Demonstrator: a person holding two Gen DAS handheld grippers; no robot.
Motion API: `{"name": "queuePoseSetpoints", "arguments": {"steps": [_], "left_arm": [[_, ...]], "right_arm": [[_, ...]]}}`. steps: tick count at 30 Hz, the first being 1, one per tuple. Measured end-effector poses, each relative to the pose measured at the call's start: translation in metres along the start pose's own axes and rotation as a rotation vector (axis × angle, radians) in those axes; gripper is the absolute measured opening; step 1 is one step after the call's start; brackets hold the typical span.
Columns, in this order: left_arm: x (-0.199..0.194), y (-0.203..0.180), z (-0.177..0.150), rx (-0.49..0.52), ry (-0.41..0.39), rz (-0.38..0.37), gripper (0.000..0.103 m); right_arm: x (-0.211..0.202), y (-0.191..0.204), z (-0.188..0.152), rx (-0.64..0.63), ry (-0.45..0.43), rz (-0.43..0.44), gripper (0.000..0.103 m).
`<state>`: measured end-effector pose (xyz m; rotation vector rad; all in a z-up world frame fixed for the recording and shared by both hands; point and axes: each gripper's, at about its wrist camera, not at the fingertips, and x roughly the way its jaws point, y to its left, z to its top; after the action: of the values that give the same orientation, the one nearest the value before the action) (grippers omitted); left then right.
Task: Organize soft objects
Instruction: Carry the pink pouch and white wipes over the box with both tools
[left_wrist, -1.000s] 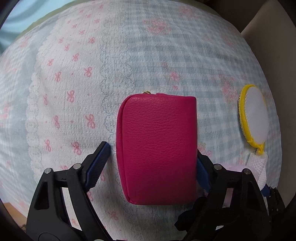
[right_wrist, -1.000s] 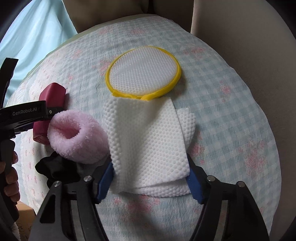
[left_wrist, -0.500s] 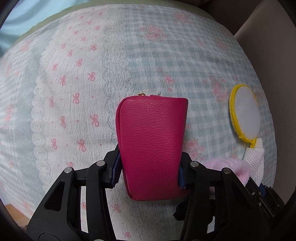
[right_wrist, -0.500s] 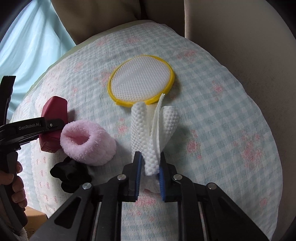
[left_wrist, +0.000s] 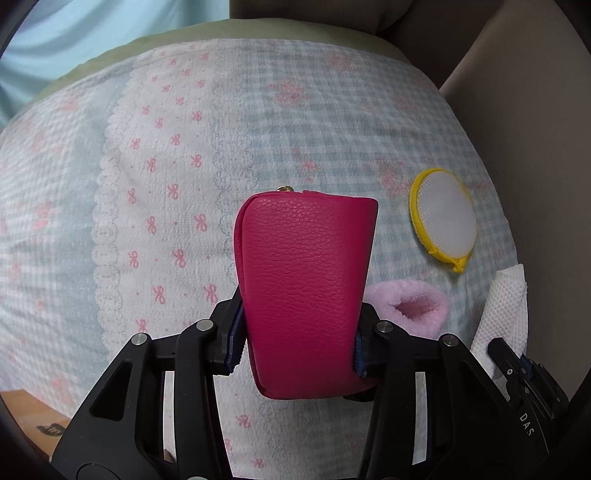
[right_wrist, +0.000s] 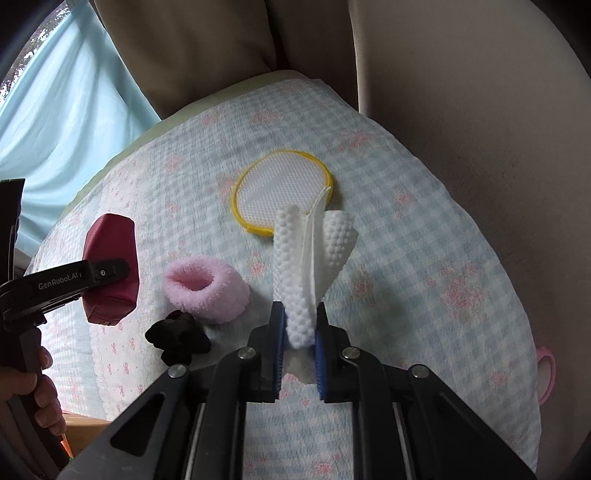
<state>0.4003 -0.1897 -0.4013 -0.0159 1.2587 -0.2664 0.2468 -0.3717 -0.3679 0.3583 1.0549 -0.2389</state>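
Left gripper (left_wrist: 297, 341) fingers clamp one magenta pouch (left_wrist: 304, 291); right gripper (right_wrist: 300, 345) fingers pinch one white cloth (right_wrist: 306, 266) (folded). Ahead: one yellow-rimmed pad (right_wrist: 282, 184); left: one pink sock (right_wrist: 207, 290), one black scrunchie (right_wrist: 177, 336).

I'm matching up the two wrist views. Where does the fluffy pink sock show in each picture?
Left wrist view: the pink sock lies right of centre, just right of the magenta pouch.
Right wrist view: the pink sock lies left of centre, between the pouch and the white cloth.
Shared landmark: the yellow-rimmed mesh disc, beyond the sock in both.
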Motion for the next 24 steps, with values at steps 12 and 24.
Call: {"name": "queuePoseSetpoints", "arguments": {"steps": [12, 24], "left_arm": [[-0.106, -0.017, -0.030, -0.005, -0.089, -0.025, 0.040], [-0.267, 0.017, -0.096, -0.118, -0.239, -0.027, 0.040]], "right_arm": [[-0.110, 0.020, -0.001, -0.029, -0.094, 0.046, 0.013], [-0.239, 0.097, -0.022, -0.221, -0.166, 0.148, 0.013]]}}
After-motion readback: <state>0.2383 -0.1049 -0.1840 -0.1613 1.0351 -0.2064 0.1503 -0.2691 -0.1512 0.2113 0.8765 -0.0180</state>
